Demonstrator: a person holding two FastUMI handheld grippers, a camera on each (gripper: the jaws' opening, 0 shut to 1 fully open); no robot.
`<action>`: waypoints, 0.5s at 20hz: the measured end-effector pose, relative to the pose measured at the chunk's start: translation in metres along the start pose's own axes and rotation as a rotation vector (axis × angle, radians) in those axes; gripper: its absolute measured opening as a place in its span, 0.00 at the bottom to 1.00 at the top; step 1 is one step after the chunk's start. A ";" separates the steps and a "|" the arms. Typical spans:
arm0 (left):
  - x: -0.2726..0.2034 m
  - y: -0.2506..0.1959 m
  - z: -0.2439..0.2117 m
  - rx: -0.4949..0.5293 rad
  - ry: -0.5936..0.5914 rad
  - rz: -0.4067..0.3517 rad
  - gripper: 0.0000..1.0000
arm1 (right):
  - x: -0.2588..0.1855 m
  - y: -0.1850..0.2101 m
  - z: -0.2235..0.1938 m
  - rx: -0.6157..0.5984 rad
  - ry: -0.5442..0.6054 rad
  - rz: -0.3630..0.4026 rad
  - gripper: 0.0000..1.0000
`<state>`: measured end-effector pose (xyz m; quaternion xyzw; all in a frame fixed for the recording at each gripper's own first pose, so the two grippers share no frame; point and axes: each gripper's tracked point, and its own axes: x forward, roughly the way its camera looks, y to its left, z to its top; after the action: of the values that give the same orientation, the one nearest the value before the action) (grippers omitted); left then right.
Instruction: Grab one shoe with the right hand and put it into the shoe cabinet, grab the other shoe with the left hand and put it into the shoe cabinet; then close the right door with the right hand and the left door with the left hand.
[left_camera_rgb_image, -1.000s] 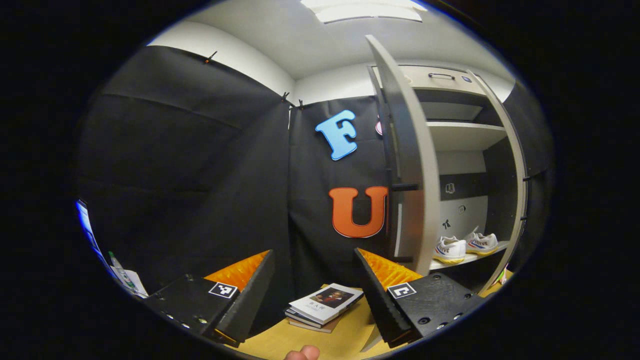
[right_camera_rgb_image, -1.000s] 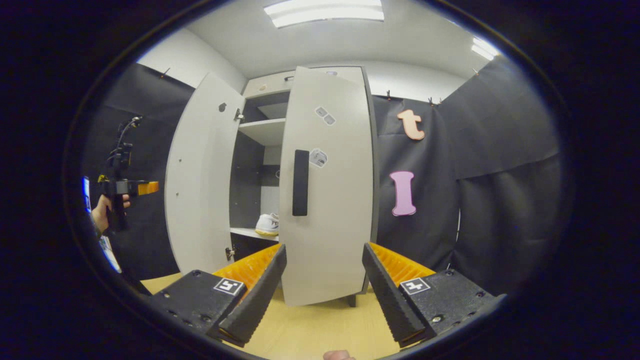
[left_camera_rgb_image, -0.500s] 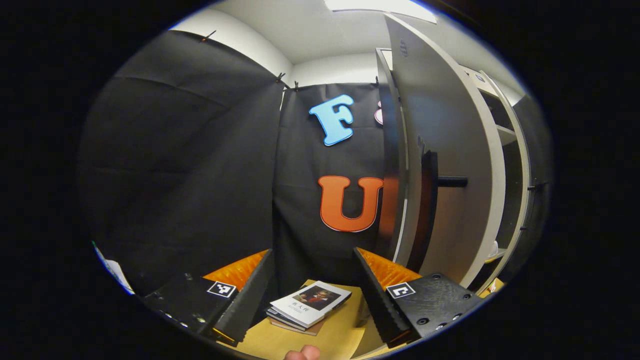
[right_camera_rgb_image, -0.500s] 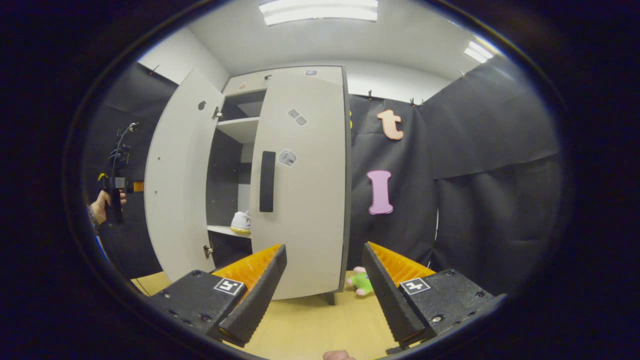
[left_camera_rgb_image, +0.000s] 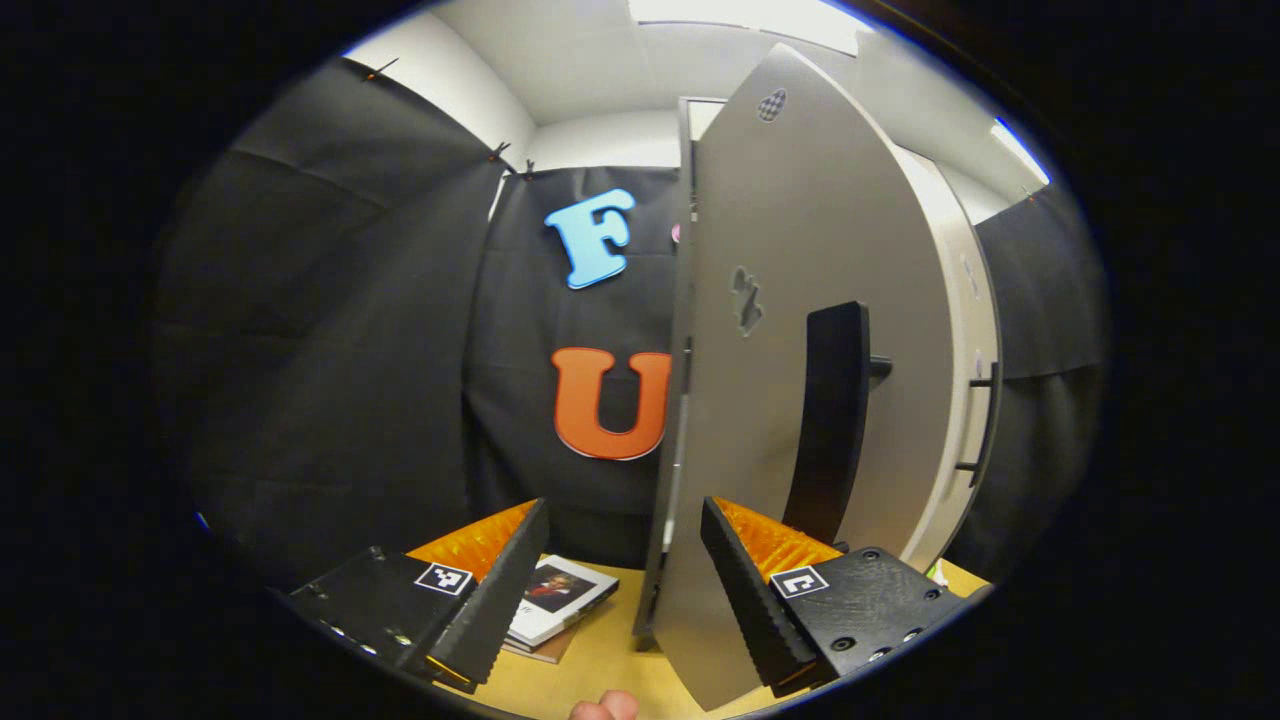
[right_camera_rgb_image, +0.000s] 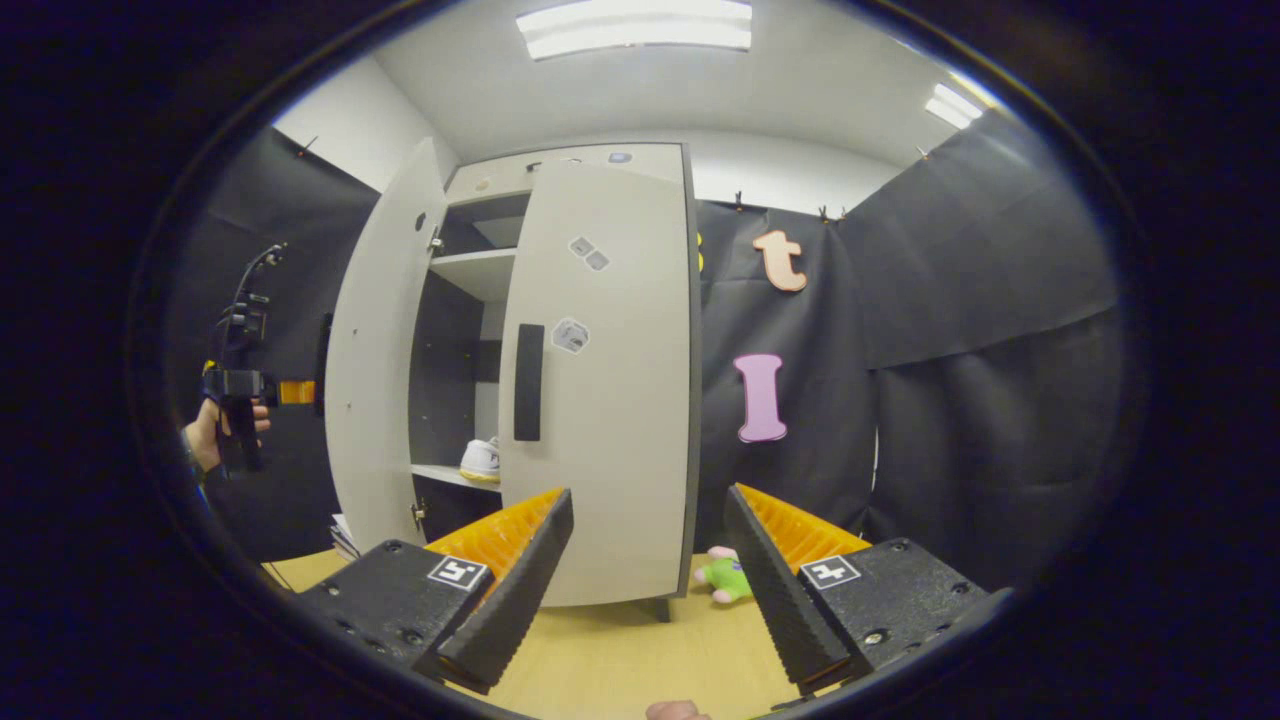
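Left gripper view puts the left gripper (left_camera_rgb_image: 620, 575), fingers spread wide and empty, at the near edge of the half-swung left door (left_camera_rgb_image: 800, 400), which I judge needs a rightward push to shut. Right gripper (right_camera_rgb_image: 648, 575) hangs wide, empty; right door (right_camera_rgb_image: 600, 400) looks closed. One shoe (right_camera_rgb_image: 480, 460) shows on the shelf, its pair hidden.

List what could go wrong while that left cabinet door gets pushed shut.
1. The left door stands partly open, and in the left gripper view its edge runs between the open left gripper fingers; a push there might slip off.
2. A shoe sits near the shelf front; if it overhangs, the closing door may catch it.
3. The right door looks shut; the swinging left door could knock it.
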<state>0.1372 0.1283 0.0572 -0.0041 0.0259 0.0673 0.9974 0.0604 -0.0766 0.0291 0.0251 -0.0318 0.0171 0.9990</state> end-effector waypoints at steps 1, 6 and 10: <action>0.004 -0.016 -0.002 -0.001 -0.006 -0.021 0.92 | -0.001 -0.003 -0.001 0.003 0.004 -0.005 0.99; 0.016 -0.072 -0.016 -0.030 0.009 -0.109 0.94 | -0.014 -0.025 -0.006 0.008 0.017 -0.055 0.99; 0.001 -0.078 -0.015 -0.039 0.003 -0.119 0.94 | -0.015 -0.039 -0.007 0.000 0.022 -0.085 0.99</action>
<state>0.1476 0.0508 0.0424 -0.0250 0.0258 0.0085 0.9993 0.0471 -0.1160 0.0195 0.0264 -0.0195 -0.0251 0.9991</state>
